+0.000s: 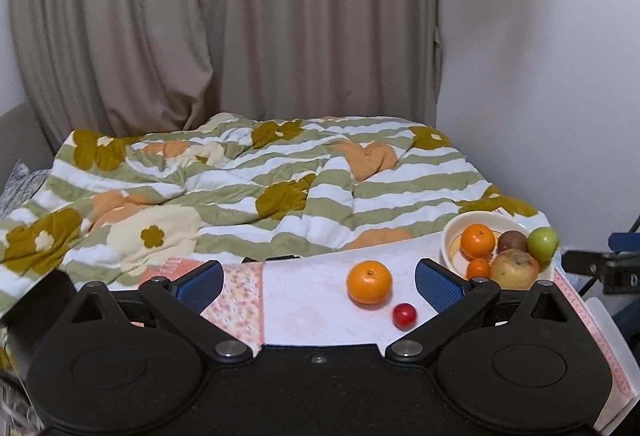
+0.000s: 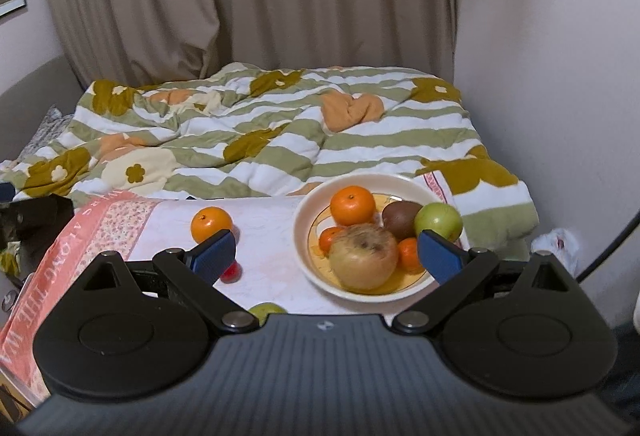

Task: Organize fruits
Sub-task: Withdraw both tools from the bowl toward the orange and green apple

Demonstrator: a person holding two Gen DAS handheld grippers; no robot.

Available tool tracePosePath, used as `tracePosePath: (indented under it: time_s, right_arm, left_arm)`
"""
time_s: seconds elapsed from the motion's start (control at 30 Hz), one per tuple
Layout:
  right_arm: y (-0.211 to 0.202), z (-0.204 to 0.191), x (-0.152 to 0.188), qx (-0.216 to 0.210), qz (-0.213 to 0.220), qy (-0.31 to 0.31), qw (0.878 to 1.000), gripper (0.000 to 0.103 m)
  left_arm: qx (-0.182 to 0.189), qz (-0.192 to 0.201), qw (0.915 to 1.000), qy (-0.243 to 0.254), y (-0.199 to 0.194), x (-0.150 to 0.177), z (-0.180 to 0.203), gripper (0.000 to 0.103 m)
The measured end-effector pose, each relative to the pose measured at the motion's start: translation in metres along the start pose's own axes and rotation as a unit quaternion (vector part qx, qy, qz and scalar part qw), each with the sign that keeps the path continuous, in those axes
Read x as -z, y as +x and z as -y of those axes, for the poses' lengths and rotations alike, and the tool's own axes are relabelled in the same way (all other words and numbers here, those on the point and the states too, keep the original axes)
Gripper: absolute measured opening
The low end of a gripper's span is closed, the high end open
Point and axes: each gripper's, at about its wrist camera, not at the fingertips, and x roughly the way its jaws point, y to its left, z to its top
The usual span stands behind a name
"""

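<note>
From my remote seat I log, left to right: left gripper (image 1: 319, 286) spread wide and empty, a loose orange (image 1: 369, 282) and small red fruit (image 1: 404, 315) on the pink cloth (image 1: 304, 300), then the bowl (image 2: 304, 232) (apple, oranges, kiwi inside) before my released right gripper (image 2: 326, 256).

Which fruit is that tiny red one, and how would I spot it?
Start at the white bowl heaped with fruit on the pale pink cloth. To its left, out on the cloth, lies a lone orange. Just beside that orange, nearer the camera, sits the small red fruit: it is the only red piece, far smaller than the orange, and outside the bowl.
</note>
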Motion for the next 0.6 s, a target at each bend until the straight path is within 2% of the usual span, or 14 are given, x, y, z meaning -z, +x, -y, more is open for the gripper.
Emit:
tracePosePath:
  time_s: [0.2,0.43,0.6]
  right_arm:
    - [0.011,-0.032,0.010,0.036,-0.015,0.028,0.999,0.103]
    - [0.037,-0.058,0.020,0.079,-0.035,0.050,0.995,0.103]
    - [0.057,-0.063,0.027,0.094,-0.056,0.064,0.992,0.103]
  left_arm:
    - [0.045,-0.023,0.9983,0.031,0.037,-0.011,-0.022,0.103]
    - [0.108,-0.065,0.9899,0.065,0.097,-0.015,-0.028,0.103]
    - [0.129,-0.102,0.9842,0.067,0.136,-0.011,-0.025,0.103]
